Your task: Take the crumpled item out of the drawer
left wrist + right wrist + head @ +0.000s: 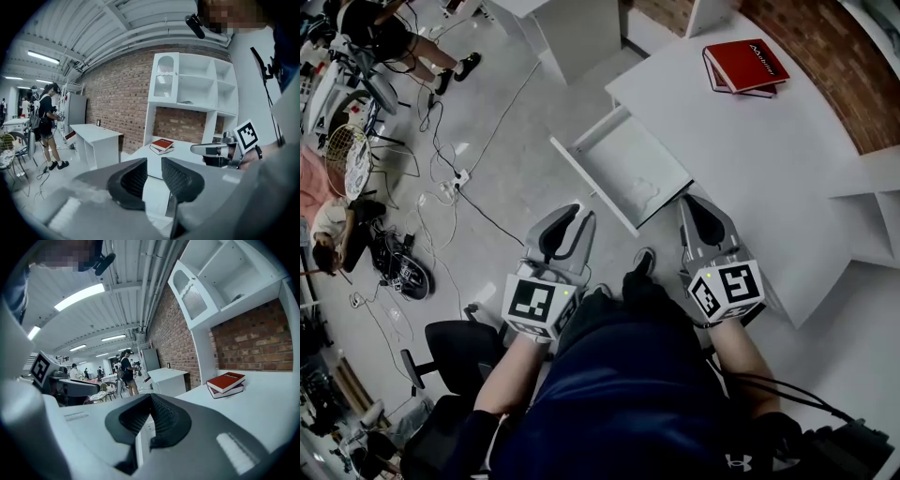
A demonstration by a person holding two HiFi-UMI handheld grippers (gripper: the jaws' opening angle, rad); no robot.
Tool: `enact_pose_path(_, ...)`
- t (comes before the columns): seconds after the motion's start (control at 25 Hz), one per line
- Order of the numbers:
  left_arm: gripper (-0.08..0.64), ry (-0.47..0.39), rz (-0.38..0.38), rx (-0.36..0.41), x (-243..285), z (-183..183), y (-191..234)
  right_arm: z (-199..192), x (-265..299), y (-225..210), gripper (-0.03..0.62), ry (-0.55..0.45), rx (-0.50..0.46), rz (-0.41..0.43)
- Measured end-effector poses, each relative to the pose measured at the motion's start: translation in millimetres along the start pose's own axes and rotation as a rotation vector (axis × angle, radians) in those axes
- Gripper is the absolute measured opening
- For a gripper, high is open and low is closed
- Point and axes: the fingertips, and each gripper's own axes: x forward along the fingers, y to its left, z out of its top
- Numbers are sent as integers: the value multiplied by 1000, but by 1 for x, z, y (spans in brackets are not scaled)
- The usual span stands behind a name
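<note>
The white drawer (pixel 581 155) stands pulled out from the desk. On its floor near the right end lies a pale crumpled item (pixel 645 195), faint against the white. My left gripper (pixel 569 223) hovers just short of the drawer's near corner, over the floor; in the left gripper view its jaws (pixel 153 163) stand apart with nothing between them. My right gripper (pixel 696 214) is over the desk's front edge, right of the drawer. Its pads (pixel 161 416) meet at the tip and hold nothing. Neither gripper view shows the inside of the drawer.
Two stacked books, red on top (pixel 746 65), lie at the back of the white desk (pixel 769 169). Cables and a power strip (pixel 450 186) run across the floor on the left. A black chair (pixel 455 352) stands behind me. A person (pixel 47 126) stands far left.
</note>
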Motion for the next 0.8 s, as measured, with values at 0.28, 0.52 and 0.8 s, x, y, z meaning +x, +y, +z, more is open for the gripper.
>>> enact_pose_path(0.28,104,16,15,-15,26,3,3,-1,14,-22,2,15,17,19)
enact_pose_path(0.52,106,47,-29,-21,52,-1,11,-11,26,-35,3,38,44,-16)
enact_pose_path(0.8,106,113,-130,-13,120,-10,32,-26,61,-74,3,63,89,-116)
